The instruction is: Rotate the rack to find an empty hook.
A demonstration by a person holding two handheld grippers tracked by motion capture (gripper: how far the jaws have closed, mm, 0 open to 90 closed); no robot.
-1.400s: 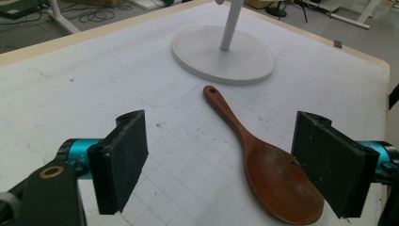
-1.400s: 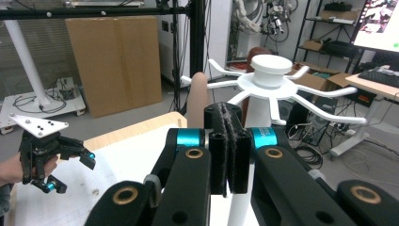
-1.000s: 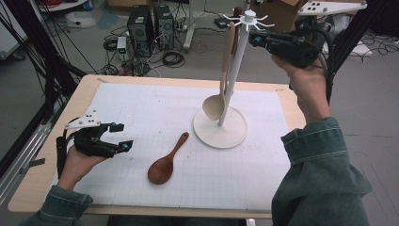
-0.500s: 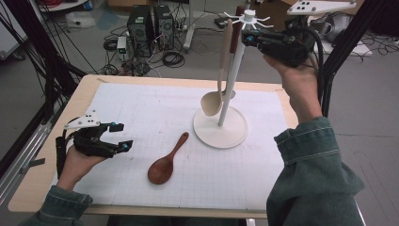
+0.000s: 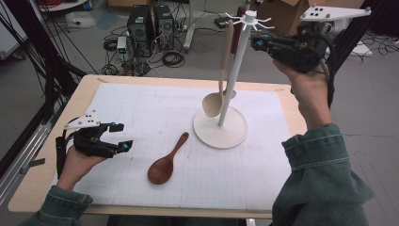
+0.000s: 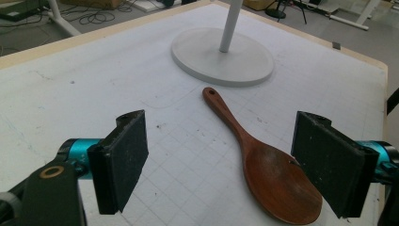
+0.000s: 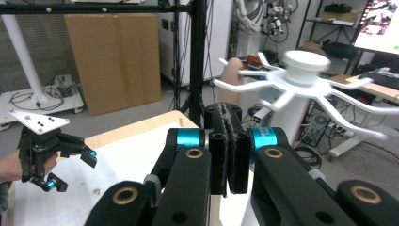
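A white hook stand (image 5: 237, 70) rises from a round base (image 5: 235, 134) on the gridded mat. A pale wooden spoon (image 5: 214, 103) hangs from one of its top hooks, bowl down. A dark brown spoon (image 5: 162, 169) lies flat on the mat, handle toward the base; it lies ahead of the open pads in the left gripper view (image 6: 277, 181). My left gripper (image 5: 123, 136) rests low at the mat's left edge, open and empty. My right gripper (image 5: 254, 44) is held high beside the stand's top, right of the hooks (image 7: 301, 77), its pads pressed together on nothing (image 7: 229, 141).
The white mat (image 5: 141, 108) covers most of the wooden table (image 5: 42, 174). Beyond the far edge the floor holds computer towers (image 5: 150, 23), cables and a cardboard box (image 5: 282, 12). Black frame posts stand at the left.
My right gripper edged toward the stand's top and drew back slightly. The hanging spoon's bowl swayed a little. My left gripper stayed put.
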